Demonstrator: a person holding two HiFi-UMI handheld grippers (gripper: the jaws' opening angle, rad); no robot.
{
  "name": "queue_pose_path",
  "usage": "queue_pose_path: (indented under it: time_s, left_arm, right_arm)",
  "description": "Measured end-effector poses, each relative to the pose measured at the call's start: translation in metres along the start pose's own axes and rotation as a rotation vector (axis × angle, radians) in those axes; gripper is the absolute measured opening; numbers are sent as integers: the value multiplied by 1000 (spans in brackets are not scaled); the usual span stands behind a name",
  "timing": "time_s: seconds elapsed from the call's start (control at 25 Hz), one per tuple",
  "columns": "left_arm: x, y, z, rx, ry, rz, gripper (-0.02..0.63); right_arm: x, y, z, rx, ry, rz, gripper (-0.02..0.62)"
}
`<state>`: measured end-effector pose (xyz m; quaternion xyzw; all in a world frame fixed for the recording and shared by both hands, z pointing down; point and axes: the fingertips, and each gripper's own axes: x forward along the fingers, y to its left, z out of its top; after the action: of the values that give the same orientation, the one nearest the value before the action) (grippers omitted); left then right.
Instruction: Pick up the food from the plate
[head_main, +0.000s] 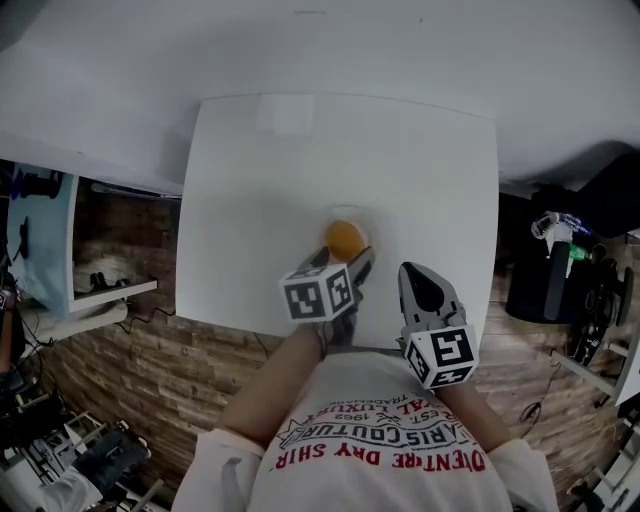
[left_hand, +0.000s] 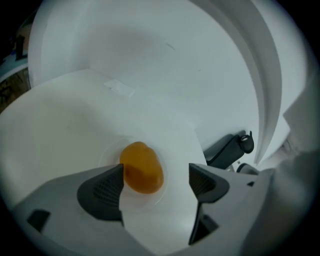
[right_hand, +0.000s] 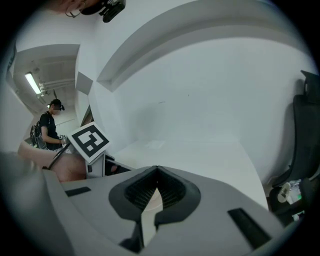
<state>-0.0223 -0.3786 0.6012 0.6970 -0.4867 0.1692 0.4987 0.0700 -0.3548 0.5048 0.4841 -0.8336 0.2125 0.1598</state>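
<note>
One food piece (left_hand: 142, 174), one plate (head_main: 347, 212), two hand-held grippers (left_hand: 156, 182) (right_hand: 156, 192).

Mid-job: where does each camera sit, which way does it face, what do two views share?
Head view: on the head, steeply down at the table; shows forearms, left hand-held gripper, right hand-held gripper.
Left gripper view: rides the left one, along its open jaws at the orange food.
Right gripper view: rides the right one, over its shut jaws across the table.
Shared: head and left gripper views show the food.

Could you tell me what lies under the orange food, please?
A small shallow plate on the white table; the plate's middle is hidden beneath the orange food.
</note>
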Motion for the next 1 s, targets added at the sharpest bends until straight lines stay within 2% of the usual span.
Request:
queue_pose_path:
  time_s: [0.08,0.16,0.44,0.64,0.72,0.8,1.0]
  left_arm:
    - [6,7,0,-86,38,10,401]
    - [12,13,2,-122,64,35,403]
    - [34,19,-1,-153,184,90,403]
    - [45,35,-12,-120,292,250,396]
    - [46,37,-11,-81,290,295,395]
    - [48,40,-8,-48,265,332,358]
    - [50,39,-5,-15,202,355,351]
  right_arm:
    - [2,-3,-3,8,7,-9,9]
    - [6,-7,-5,17,14,-15,9]
    - [17,-15,-6,28,28,-24,9]
    - [22,-24,-4,44,29,-39,9]
    - [23,-28,-4,51,28,-50,9]
    - [23,-33,-3,58,26,-58,9]
    - [21,-44,-2,68,23,-71,9]
